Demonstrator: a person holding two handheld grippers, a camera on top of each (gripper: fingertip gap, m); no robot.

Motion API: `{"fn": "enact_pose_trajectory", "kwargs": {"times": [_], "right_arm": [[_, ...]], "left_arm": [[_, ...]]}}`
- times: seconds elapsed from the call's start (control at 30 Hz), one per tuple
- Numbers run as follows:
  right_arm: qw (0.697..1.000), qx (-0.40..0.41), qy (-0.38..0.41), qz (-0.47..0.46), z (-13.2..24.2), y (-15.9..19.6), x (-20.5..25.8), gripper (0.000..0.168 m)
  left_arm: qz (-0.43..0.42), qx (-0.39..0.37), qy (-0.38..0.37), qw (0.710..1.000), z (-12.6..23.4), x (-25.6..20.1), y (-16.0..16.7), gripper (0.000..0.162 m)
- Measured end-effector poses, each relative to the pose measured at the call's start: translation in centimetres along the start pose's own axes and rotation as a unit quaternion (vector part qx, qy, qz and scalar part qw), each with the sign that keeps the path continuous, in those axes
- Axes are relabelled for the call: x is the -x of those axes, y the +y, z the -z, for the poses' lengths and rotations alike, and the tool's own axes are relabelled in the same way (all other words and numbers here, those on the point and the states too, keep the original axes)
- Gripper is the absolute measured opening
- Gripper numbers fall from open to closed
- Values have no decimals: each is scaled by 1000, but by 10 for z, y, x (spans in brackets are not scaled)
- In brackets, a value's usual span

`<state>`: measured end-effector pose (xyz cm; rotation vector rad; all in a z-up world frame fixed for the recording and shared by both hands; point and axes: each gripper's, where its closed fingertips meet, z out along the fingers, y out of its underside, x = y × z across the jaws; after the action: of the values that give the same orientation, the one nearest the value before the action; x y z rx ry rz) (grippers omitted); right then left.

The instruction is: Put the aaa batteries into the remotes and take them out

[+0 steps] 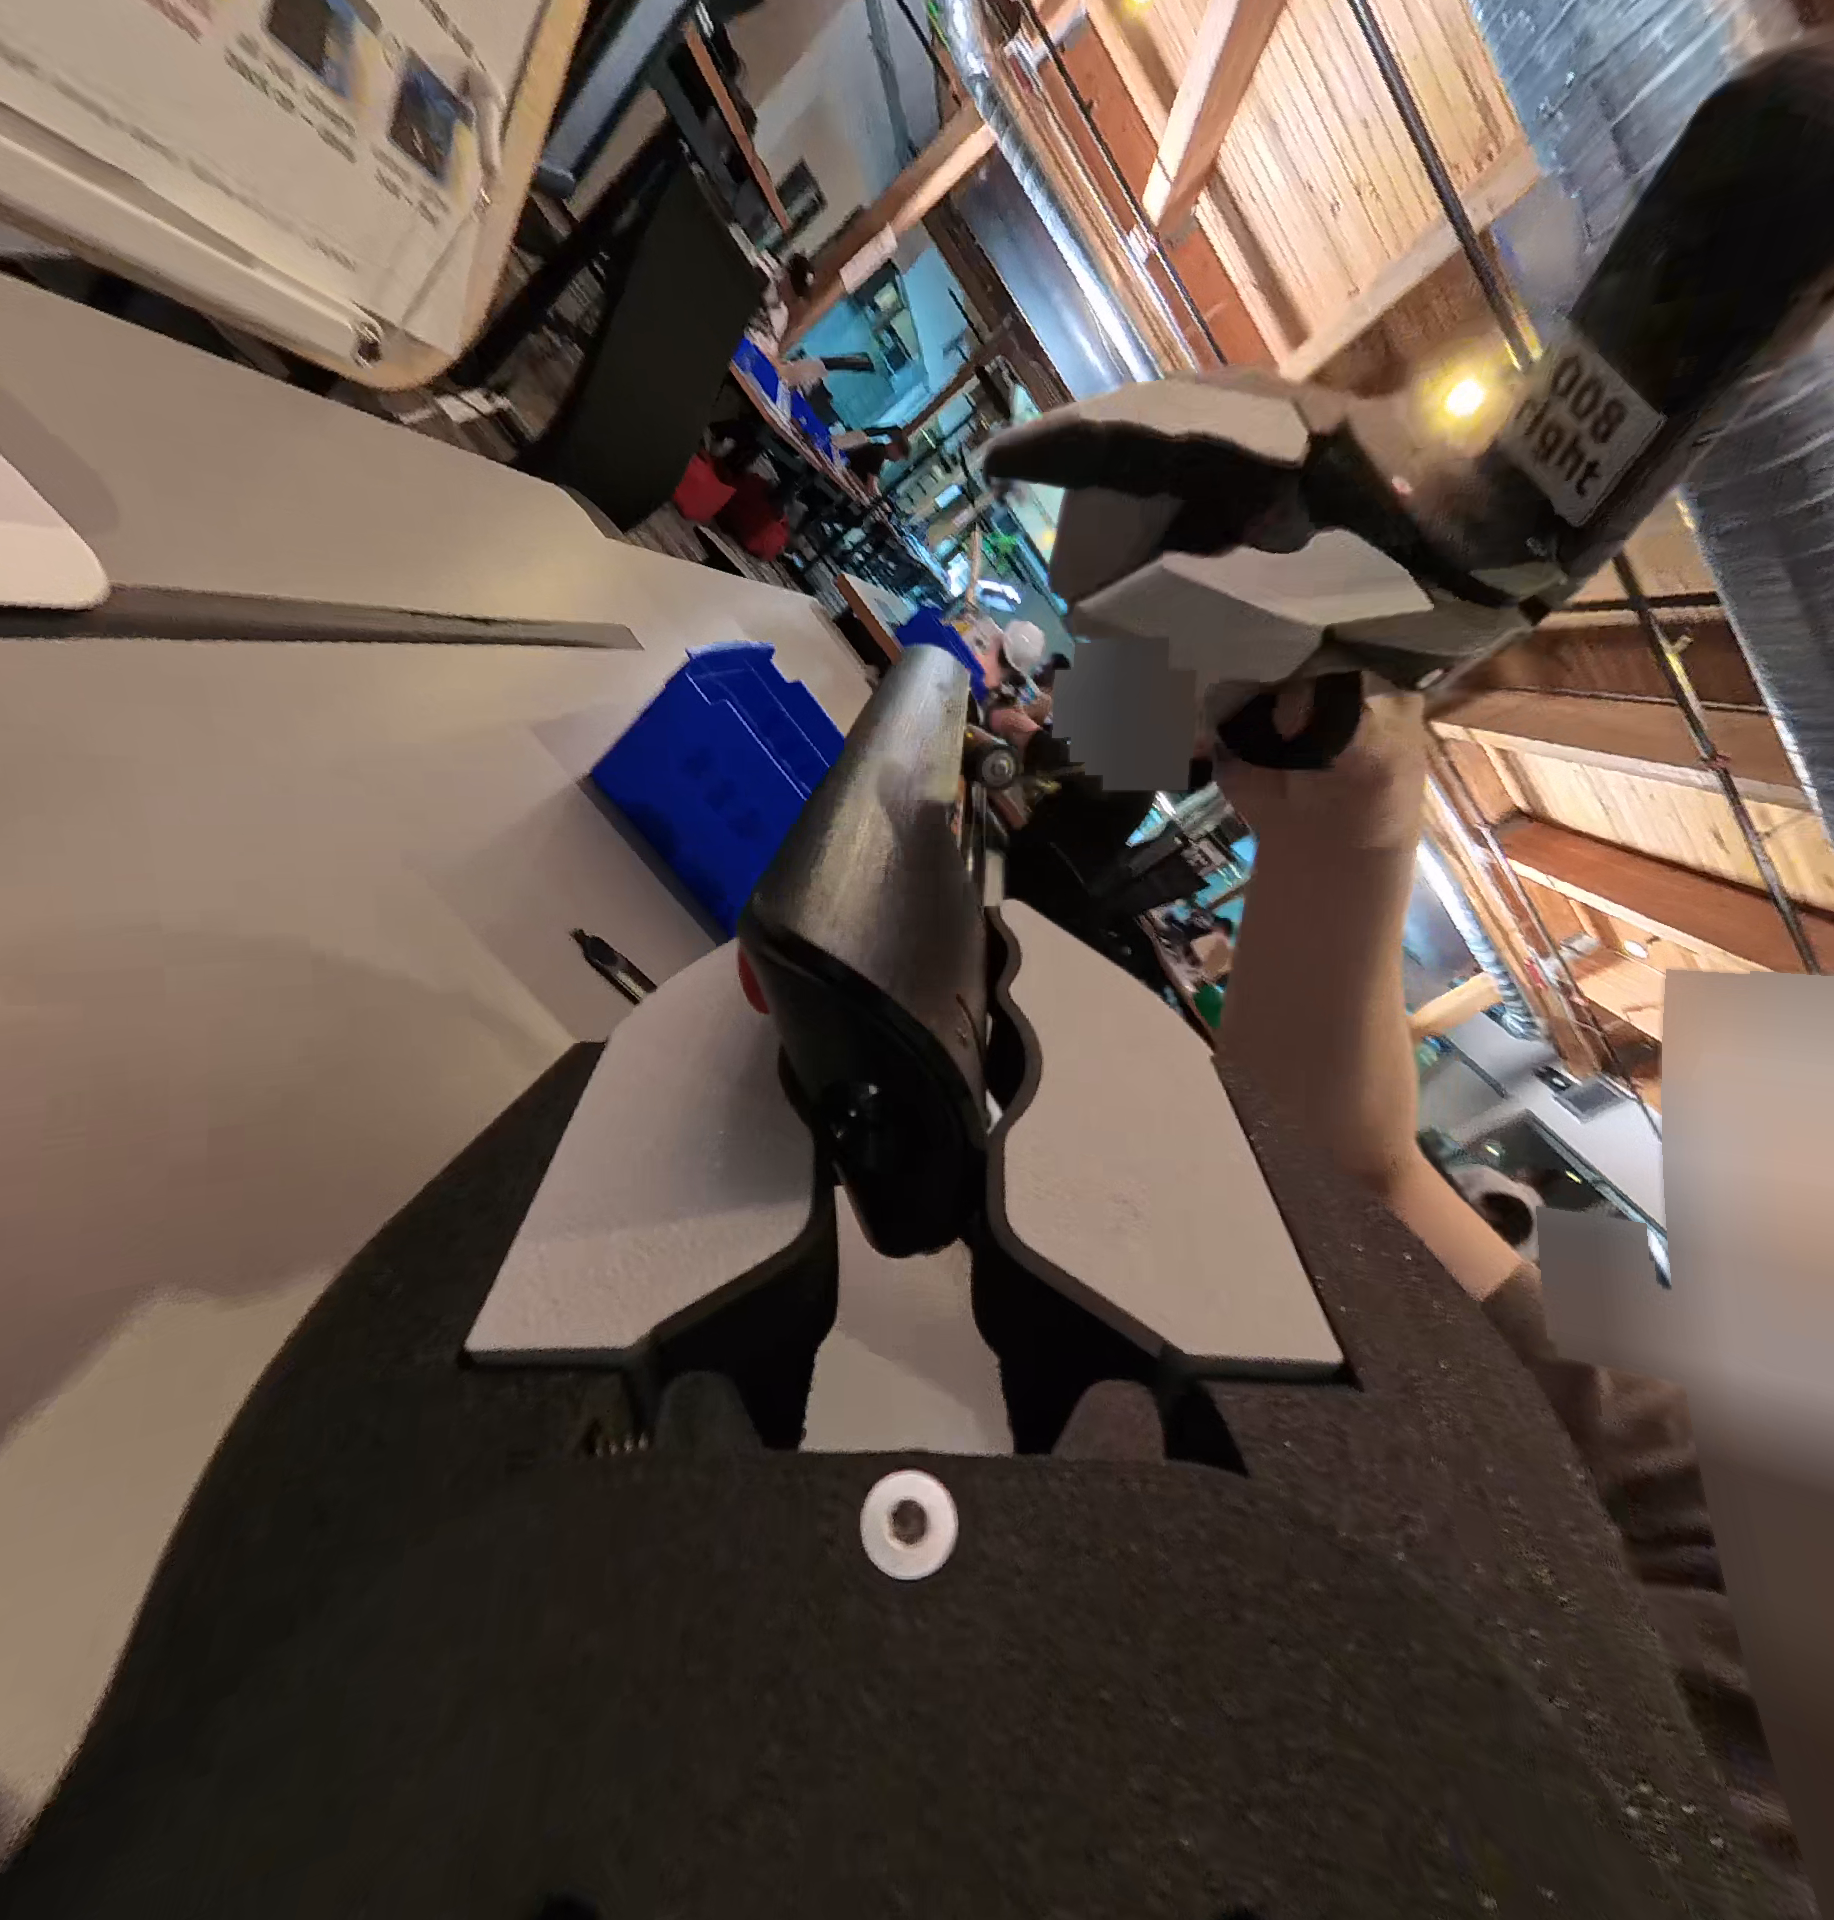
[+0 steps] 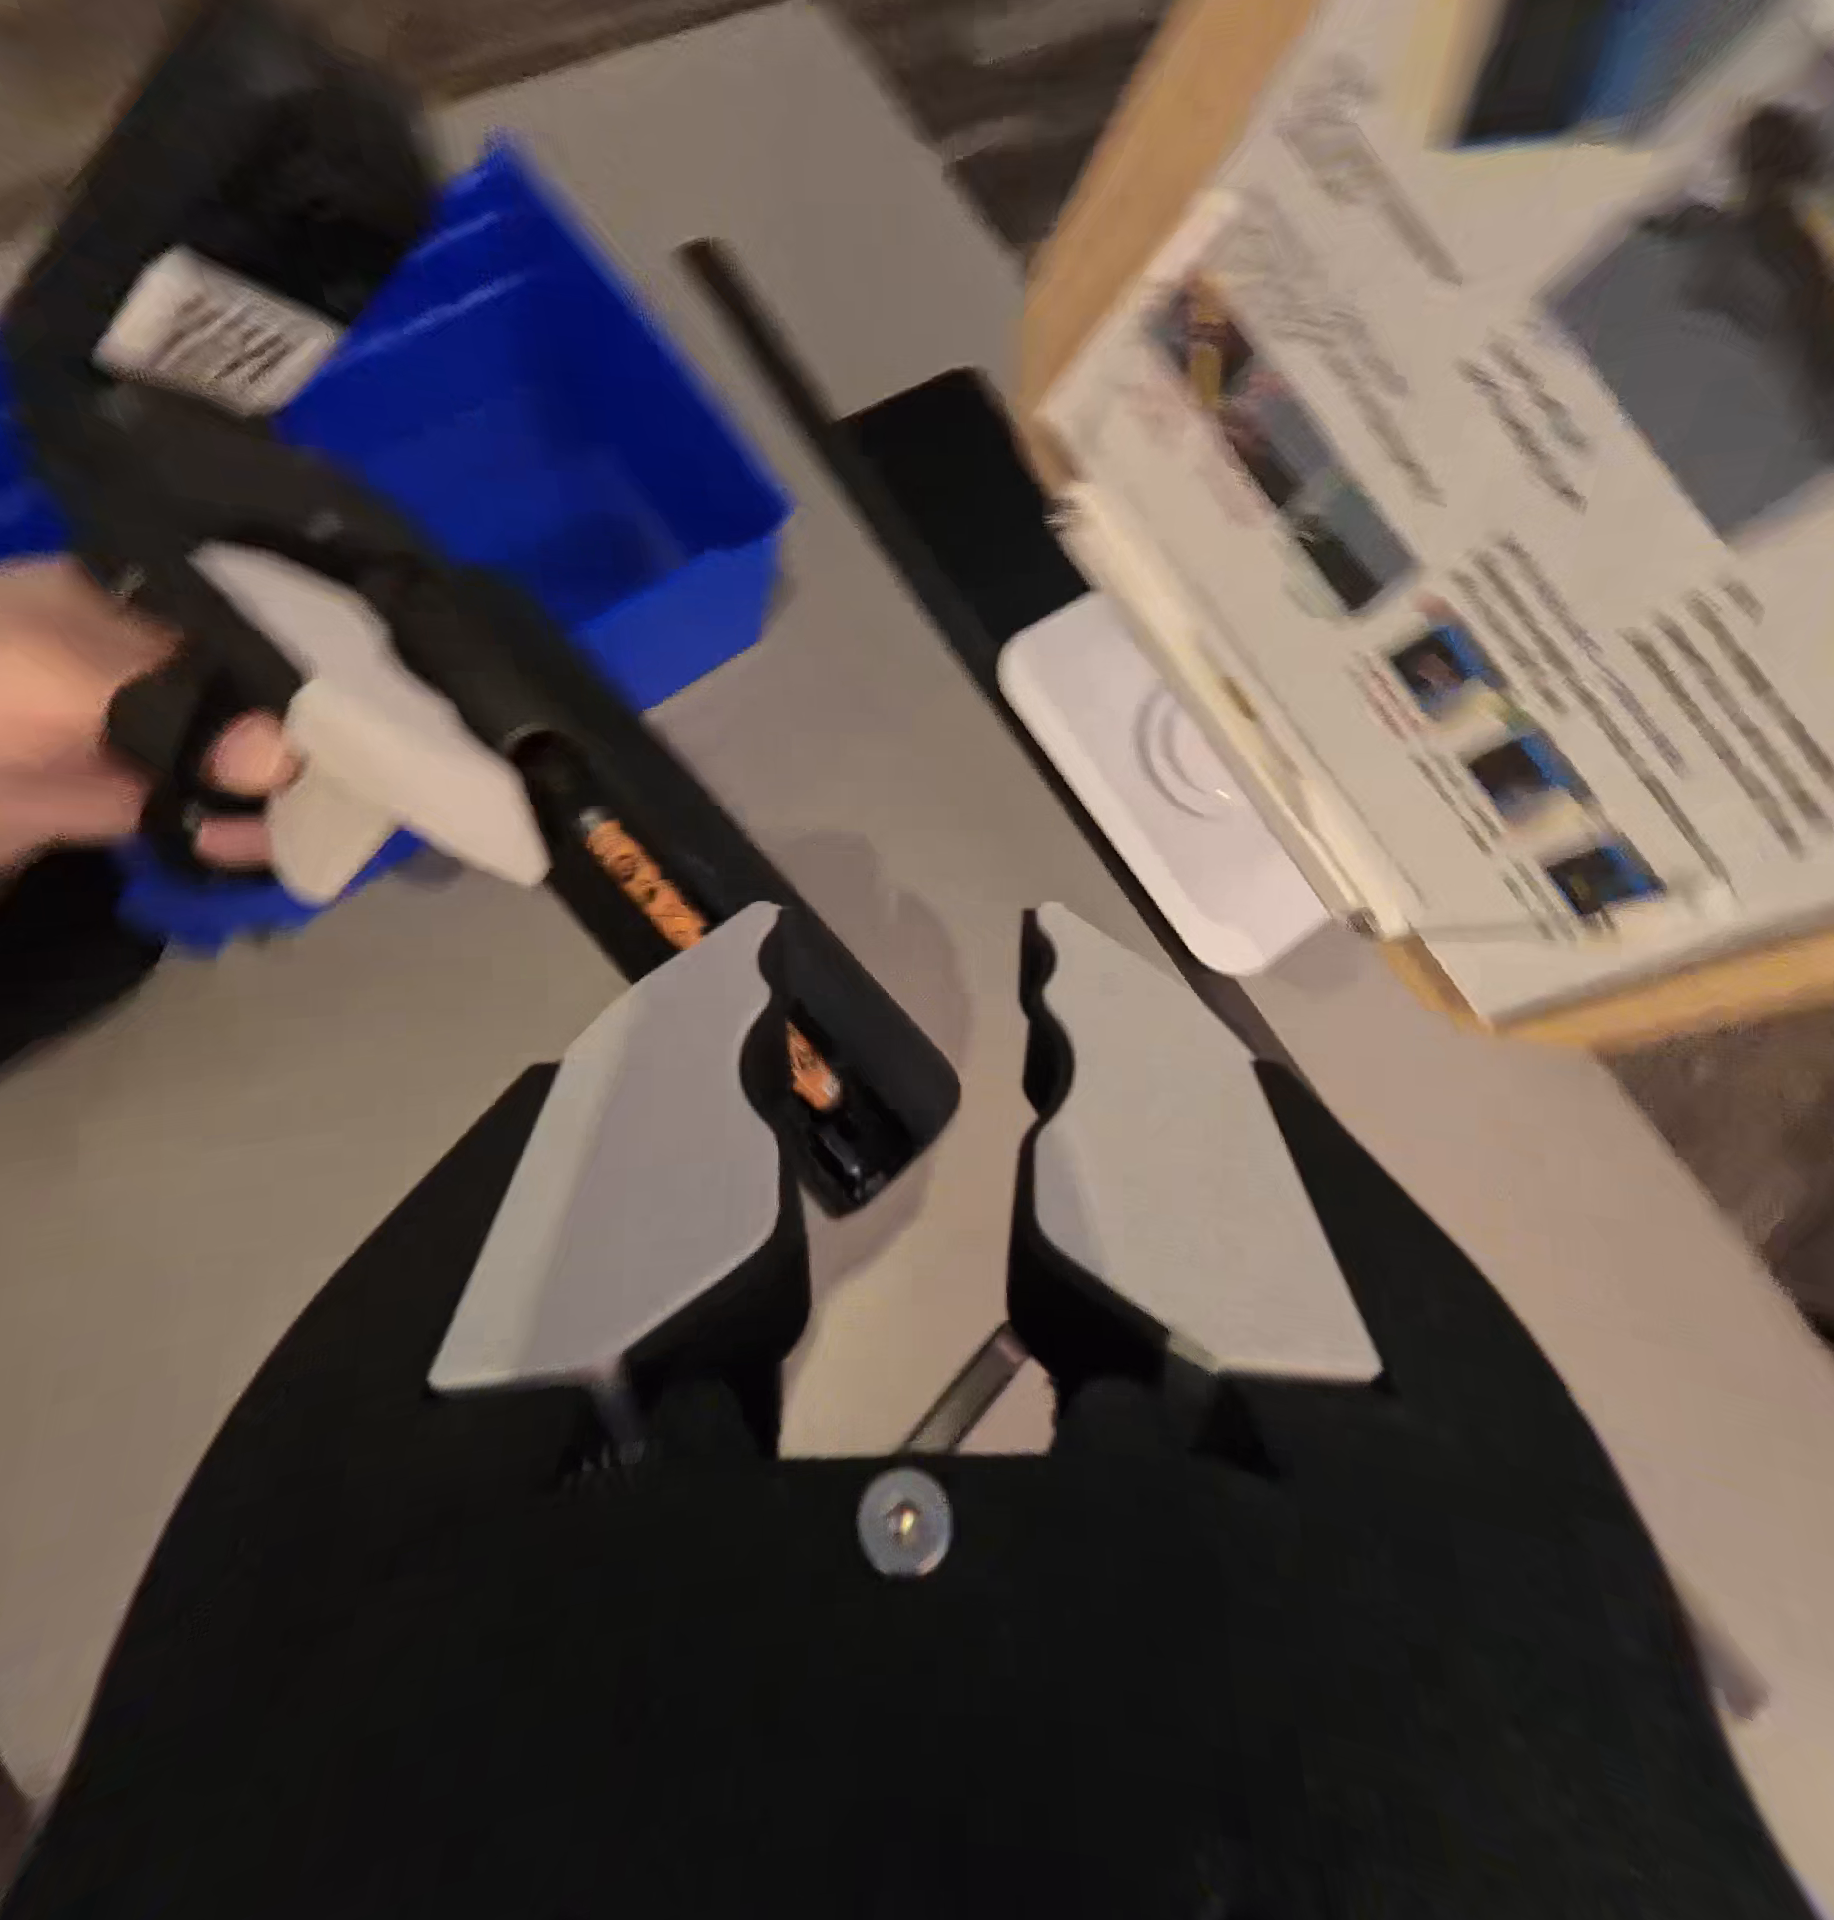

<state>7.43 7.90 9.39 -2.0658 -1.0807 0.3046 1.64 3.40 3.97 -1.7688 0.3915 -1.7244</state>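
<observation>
My left gripper point(image 1: 871, 940) is shut on a black remote point(image 1: 871, 821) and holds it tilted above the grey table point(image 1: 269, 831). In the right wrist view the remote point(image 2: 877, 1023) shows its open battery compartment with orange batteries point(image 2: 643, 883) inside. A hand holds the left gripper point(image 2: 539, 800) on the remote's middle. My right gripper point(image 2: 902, 920) is open and empty, hovering just over the remote's near end, its left finger point(image 2: 664, 1122) covering part of the compartment. The right gripper also shows in the left wrist view point(image 1: 1038, 525), above the remote.
A blue bin point(image 2: 539, 436) stands on the table behind the remote, also in the left wrist view point(image 1: 715, 769). A white flat pad point(image 2: 1152, 769) lies under the edge of a cardboard box point(image 2: 1412, 416) with printed sheets. A small dark object point(image 1: 606, 961) lies on the table.
</observation>
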Motion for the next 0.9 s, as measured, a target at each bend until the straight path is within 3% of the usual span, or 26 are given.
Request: {"fn": "enact_pose_trajectory", "kwargs": {"times": [0.1, 0.17, 0.5, 0.9], "right_arm": [[991, -77, 4, -111, 10, 0, -5, 71], [982, -86, -12, -169, 5, 8, -1, 82], [968, -56, -52, -240, -23, 29, 10, 90], [968, -44, -76, -237, -24, 30, 14, 80]], "left_arm": [[-34, -36, -35, 998, 1, 4, -9, 26], [-51, -50, -53, 996, 0, 4, -12, 26], [-92, -53, -85, 991, -4, -3, -10, 26], [-81, -56, -72, 993, -4, -6, -10, 26]]}}
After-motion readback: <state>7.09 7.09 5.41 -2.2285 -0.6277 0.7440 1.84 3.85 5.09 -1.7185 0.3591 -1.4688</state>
